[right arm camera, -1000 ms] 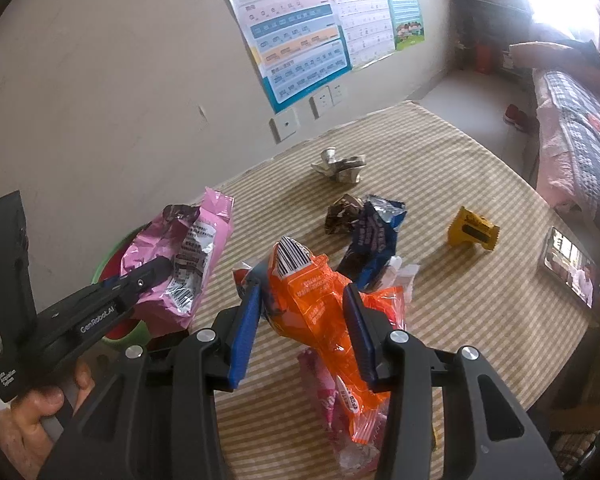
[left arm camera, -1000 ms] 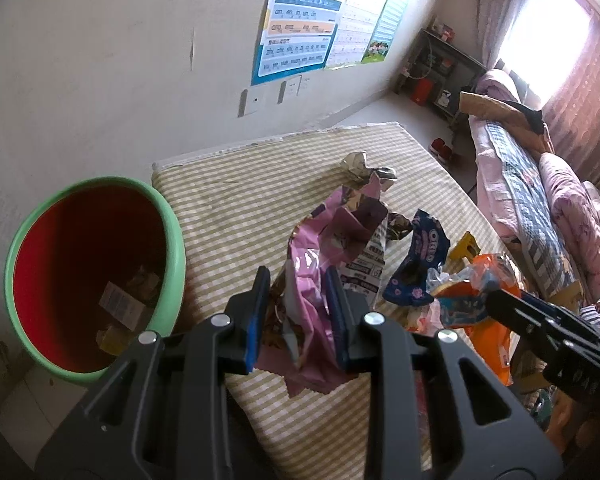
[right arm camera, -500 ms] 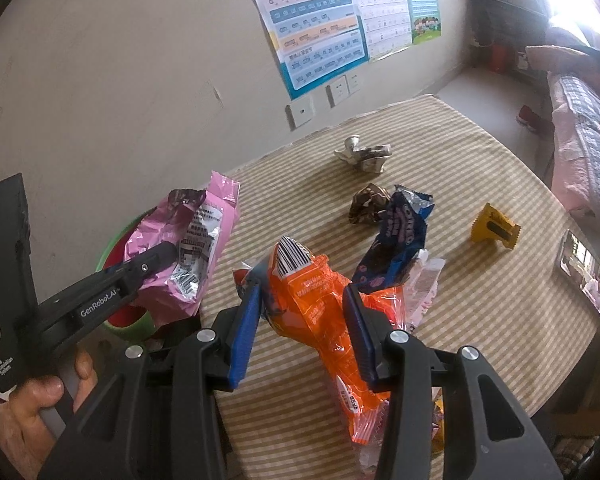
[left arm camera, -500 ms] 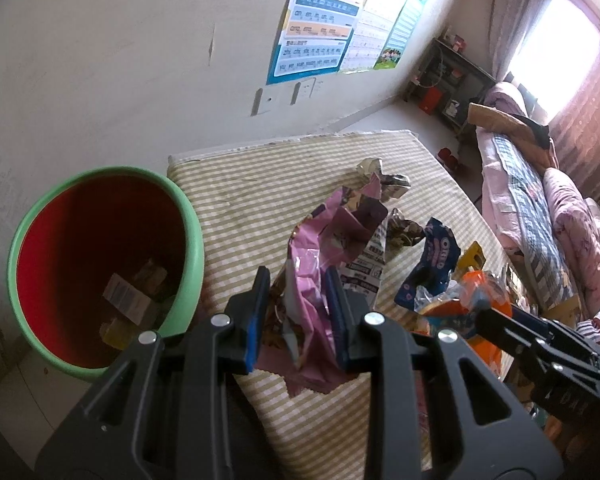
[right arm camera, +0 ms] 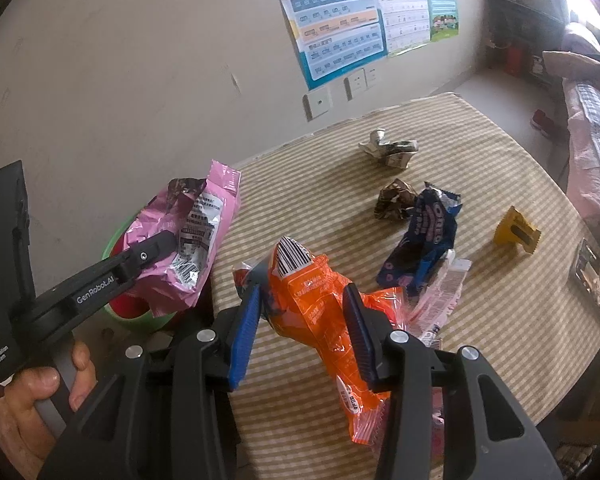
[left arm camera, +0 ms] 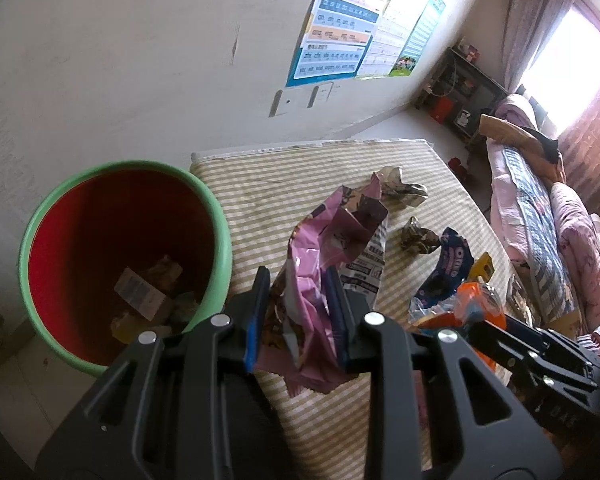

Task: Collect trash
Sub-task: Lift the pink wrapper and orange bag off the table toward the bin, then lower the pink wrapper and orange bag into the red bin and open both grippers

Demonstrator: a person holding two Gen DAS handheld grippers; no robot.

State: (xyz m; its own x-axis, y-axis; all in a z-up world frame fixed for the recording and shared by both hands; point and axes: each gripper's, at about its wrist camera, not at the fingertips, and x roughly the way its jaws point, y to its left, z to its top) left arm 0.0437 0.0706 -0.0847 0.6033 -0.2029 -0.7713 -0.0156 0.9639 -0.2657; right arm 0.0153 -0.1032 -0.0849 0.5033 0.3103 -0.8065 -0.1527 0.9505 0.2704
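Daylit, blown-out window (left arm camera: 560,52) glare, fisheye-warped edges, dark vignette corners

Off-white wall (left arm camera: 140,60) with colourful charts (right arm camera: 340,28) and sockets (right arm camera: 318,105) below. Striped beige table (right arm camera: 480,168) against it. Dark shelf (left arm camera: 466,92) in far corner, bed (left arm camera: 540,208) with pink bedding, bright curtained window (left arm camera: 564,52), pale floor (left arm camera: 396,126).

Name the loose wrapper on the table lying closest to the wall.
The crumpled silver-white wrapper. It lies nearest the wall, beyond the brown crumpled wrapper and the blue Oreo wrapper.
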